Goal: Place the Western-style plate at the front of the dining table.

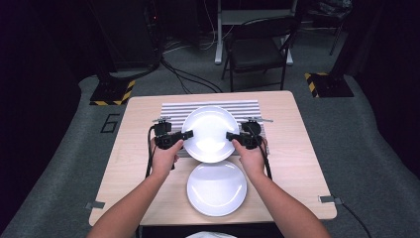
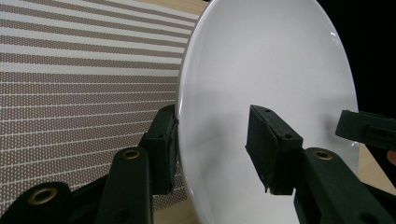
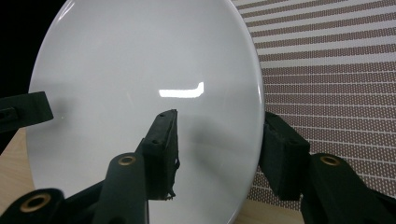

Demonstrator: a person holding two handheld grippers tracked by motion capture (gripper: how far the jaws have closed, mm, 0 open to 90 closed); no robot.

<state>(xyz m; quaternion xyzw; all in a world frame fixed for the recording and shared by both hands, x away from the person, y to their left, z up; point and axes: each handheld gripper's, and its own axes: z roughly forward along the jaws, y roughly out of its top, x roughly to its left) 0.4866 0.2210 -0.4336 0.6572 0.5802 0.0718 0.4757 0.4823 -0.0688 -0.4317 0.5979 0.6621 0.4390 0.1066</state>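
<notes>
In the high view a white plate (image 1: 210, 133) sits in the middle of the frame, held between the two grippers. The left gripper (image 1: 184, 135) is on its left rim and the right gripper (image 1: 230, 136) is on its right rim, level with each other. The plate is tilted, its face turned up toward the camera. It hangs over the near edge of a striped mat (image 1: 173, 110) and just above a second plate (image 1: 216, 188) that lies flat on the table (image 1: 297, 148), lower in the frame.

In the left gripper view the plate's rim (image 2: 180, 135) runs between the jaws: one jaw touches its back, while the other stands a little off its face, so the hold looks loose. In the right gripper view the rim (image 3: 258, 135) passes between the jaws the same way, and I cannot tell whether they pinch.

The plate lies straight across between the two hands, equally near to both. My judgement is that the coming move depends on both hands moving together, since neither grip alone looks firm enough to carry it.
</notes>
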